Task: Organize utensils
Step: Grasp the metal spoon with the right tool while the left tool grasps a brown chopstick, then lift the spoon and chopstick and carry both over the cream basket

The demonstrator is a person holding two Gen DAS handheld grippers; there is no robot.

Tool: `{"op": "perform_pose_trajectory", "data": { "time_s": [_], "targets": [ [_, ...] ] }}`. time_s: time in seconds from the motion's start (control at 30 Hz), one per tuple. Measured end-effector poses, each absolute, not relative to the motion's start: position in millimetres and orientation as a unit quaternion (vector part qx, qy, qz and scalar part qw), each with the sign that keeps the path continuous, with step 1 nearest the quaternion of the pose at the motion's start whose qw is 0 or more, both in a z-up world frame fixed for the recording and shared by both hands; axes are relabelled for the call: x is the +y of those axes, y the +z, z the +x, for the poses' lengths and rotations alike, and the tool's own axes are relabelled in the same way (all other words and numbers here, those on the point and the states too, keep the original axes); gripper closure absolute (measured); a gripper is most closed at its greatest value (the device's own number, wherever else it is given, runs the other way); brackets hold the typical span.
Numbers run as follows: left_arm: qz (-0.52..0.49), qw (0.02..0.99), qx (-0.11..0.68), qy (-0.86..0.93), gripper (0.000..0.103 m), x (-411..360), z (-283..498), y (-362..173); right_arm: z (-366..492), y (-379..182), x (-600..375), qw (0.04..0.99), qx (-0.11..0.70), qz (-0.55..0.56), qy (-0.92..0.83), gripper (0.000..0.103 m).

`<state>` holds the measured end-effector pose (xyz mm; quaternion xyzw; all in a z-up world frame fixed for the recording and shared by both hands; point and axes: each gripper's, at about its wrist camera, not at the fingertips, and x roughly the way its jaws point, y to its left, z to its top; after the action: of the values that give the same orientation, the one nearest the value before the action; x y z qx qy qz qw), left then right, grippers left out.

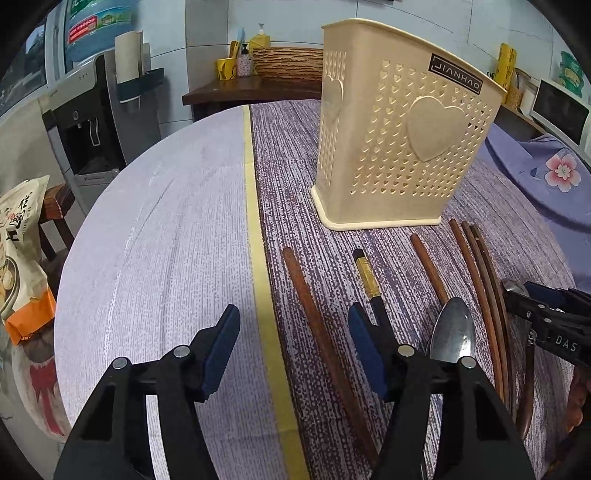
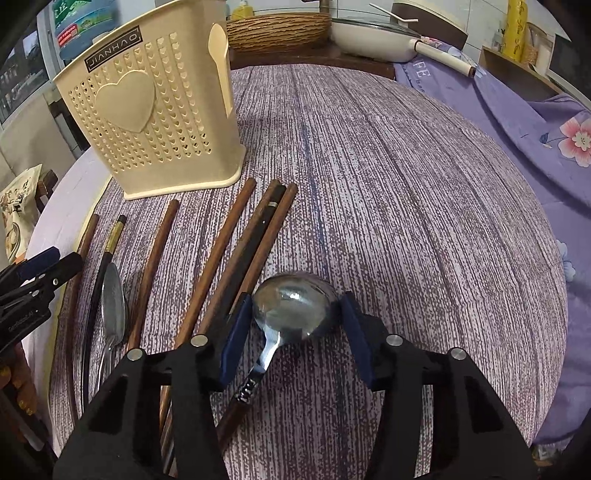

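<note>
A cream perforated utensil basket (image 1: 402,133) (image 2: 147,110) stands upright on the purple speckled tablecloth (image 2: 406,184). In front of it lie several brown chopsticks (image 2: 221,251), a black chopstick with a gold band (image 1: 369,280) and a small metal spoon (image 1: 452,328) (image 2: 112,299). My left gripper (image 1: 295,332) is open, straddling one brown chopstick (image 1: 314,321) without touching it. My right gripper (image 2: 297,321) has its blue pads against both sides of the bowl of a large metal spoon (image 2: 295,310), which rests on the cloth. Each gripper shows in the other's view: right gripper (image 1: 535,310), left gripper (image 2: 37,273).
A yellow tape strip (image 1: 258,258) divides the pale cloth from the speckled one. A water dispenser (image 1: 92,122) and a snack bag (image 1: 22,240) stand off the left edge. A woven basket (image 2: 277,29), a white pan (image 2: 380,37) and a floral purple cloth (image 2: 535,147) lie behind and right.
</note>
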<state>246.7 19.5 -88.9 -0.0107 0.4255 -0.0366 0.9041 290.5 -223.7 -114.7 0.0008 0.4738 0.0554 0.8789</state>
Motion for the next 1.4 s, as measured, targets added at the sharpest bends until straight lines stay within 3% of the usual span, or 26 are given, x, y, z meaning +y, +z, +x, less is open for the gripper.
{"op": "perform_pose_trajectory", "data": {
  "time_s": [0.3,0.6,0.97,1.4],
  "targets": [
    [0.012,0.894,0.447,-0.025,0.058,11,269,-93,303,-112,-226,0.87,0.488,-0.002,0.073,0.054],
    [0.017,0.894,0.448,-0.014,0.092,11,278,-94,303,-114,-226,0.875,0.477,-0.004,0.088,0.055],
    [-0.008,0.901,0.433,-0.014,0.093,17,283,-89,286,-90,-222,0.914,0.381,-0.037,0.13,0.055],
    [-0.05,0.941,0.333,-0.036,0.094,28,241,-26,234,-29,-228,0.954,0.244,-0.088,0.151,0.055]
  ]
}}
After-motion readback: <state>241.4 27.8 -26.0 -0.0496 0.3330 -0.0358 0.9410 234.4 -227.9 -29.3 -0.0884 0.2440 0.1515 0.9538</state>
